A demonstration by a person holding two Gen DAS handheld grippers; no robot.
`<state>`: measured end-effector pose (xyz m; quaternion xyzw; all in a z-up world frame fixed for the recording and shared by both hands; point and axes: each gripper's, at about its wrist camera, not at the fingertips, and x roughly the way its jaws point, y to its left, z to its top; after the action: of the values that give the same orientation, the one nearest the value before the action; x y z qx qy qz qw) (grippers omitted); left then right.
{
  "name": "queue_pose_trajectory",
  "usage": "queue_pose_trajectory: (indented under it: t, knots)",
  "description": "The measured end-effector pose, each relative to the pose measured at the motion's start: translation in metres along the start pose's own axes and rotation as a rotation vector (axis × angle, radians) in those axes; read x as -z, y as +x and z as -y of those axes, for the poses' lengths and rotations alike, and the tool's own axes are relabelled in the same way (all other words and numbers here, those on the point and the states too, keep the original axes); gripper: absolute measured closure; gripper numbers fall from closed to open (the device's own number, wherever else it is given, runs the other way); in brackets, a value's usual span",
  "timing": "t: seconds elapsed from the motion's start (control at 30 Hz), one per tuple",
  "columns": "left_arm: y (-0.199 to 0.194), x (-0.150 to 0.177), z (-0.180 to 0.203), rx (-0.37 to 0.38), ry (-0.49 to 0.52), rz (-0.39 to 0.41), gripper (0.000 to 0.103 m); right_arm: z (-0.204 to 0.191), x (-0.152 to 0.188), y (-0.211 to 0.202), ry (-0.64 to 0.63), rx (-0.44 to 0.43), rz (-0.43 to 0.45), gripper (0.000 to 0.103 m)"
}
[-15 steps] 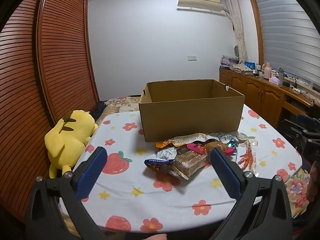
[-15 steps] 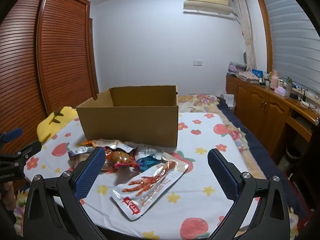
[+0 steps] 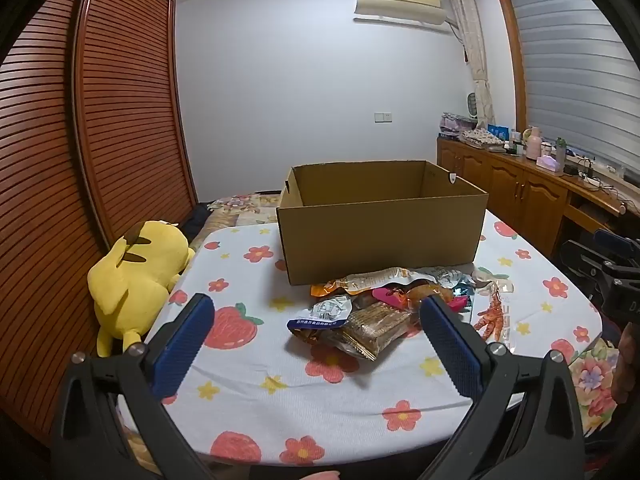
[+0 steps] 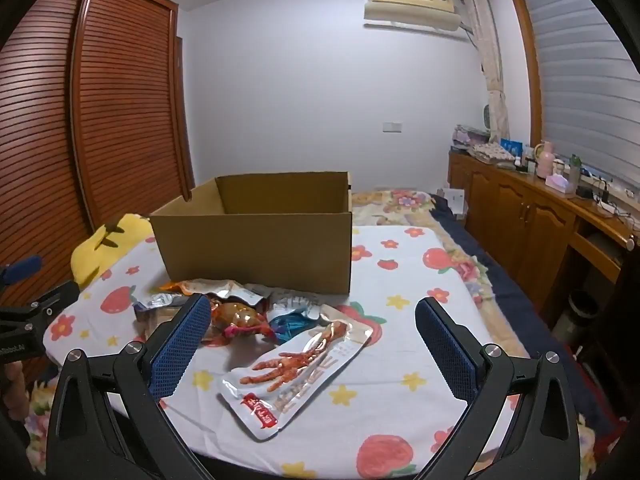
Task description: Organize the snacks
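Note:
An open cardboard box (image 3: 380,236) stands on the table; it also shows in the right wrist view (image 4: 256,248). A pile of snack packets (image 3: 372,308) lies in front of it. A clear packet with a chicken foot (image 4: 298,372) lies nearest in the right wrist view, beside the rest of the pile (image 4: 236,312); it also shows in the left wrist view (image 3: 496,312). My left gripper (image 3: 316,340) is open and empty, above the table's near edge, short of the pile. My right gripper (image 4: 312,344) is open and empty, just before the chicken foot packet.
A yellow plush toy (image 3: 136,276) lies at the table's left edge. The table wears a flower and strawberry cloth (image 3: 248,380). A wooden slatted wardrobe (image 3: 80,160) stands left. A wooden cabinet (image 4: 540,220) with small items lines the right wall.
Both grippers have shifted very slightly; the pile and the box stay where they were. Both stay open.

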<state>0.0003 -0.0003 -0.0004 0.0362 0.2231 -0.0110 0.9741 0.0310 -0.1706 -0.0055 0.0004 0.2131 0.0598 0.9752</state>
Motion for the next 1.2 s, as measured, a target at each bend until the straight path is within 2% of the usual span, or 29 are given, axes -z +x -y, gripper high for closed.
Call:
queue_pose_trajectory:
  t: [1.2]
  knots:
    - [-0.0014,-0.003,-0.0013,-0.002,-0.005,0.009,0.0,-0.0007,-0.0001,-0.0007,-0.001,0.001,0.002,0.0]
